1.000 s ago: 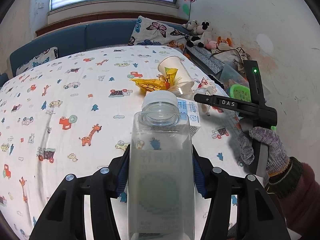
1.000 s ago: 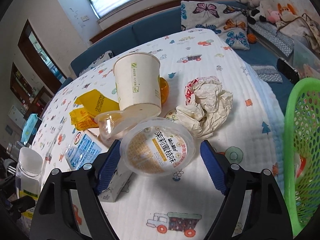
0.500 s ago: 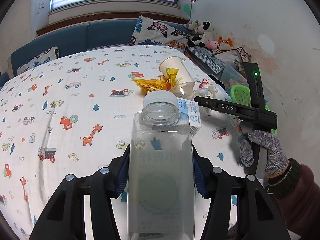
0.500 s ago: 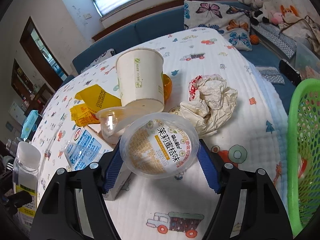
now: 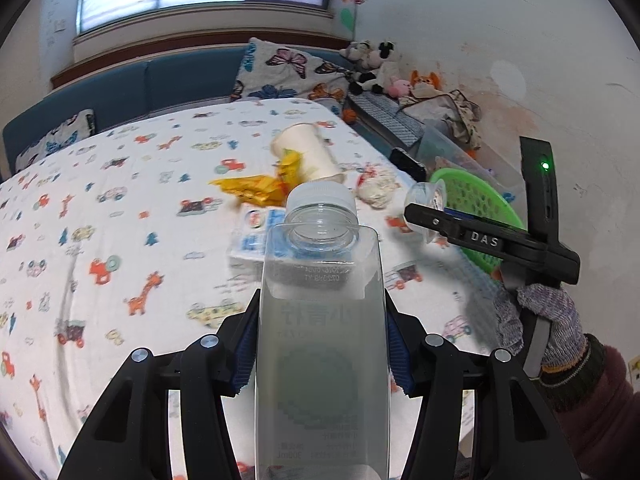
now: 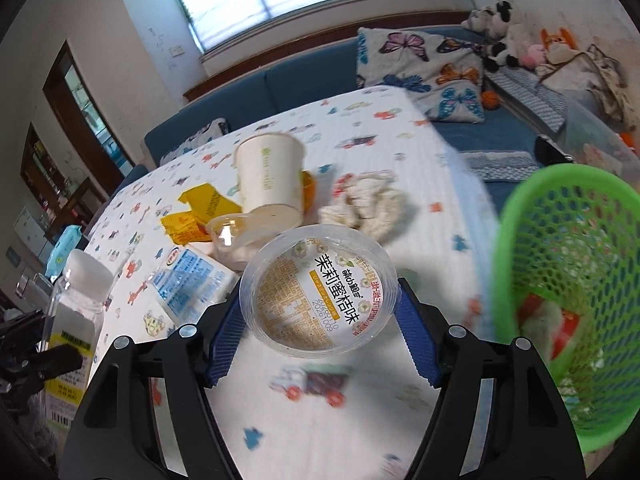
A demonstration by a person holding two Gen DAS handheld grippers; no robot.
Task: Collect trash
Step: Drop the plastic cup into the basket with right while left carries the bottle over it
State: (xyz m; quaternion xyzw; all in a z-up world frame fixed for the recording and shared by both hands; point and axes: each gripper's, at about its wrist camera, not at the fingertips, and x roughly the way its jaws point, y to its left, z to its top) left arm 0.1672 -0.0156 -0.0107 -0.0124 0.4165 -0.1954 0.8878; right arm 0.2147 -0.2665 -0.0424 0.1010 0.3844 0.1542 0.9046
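My left gripper (image 5: 320, 344) is shut on a clear plastic bottle (image 5: 322, 380) with a white cap, held upright above the table. My right gripper (image 6: 320, 320) is shut on a clear plastic cup (image 6: 320, 292) with a printed lid; the blue pads press both its sides and it hangs off the cloth. Just to its right stands a green mesh basket (image 6: 506, 264) holding some trash. In the left wrist view, the right gripper (image 5: 432, 216) carries the cup (image 5: 426, 198) beside the basket (image 5: 460, 174).
On the cartoon-print tablecloth (image 6: 360, 420) lie a tipped paper cup (image 6: 268, 176), yellow wrappers (image 6: 200, 208), crumpled paper (image 6: 368, 204), a blue-and-white carton (image 6: 188, 284) and another clear cup (image 6: 236, 236). A blue sofa (image 6: 288, 84) with a butterfly pillow and plush toys runs behind.
The right gripper's jaws came together on the printed-lid cup, lifted it off the table and carried it toward the green basket. The left gripper shifted slightly with the bottle.
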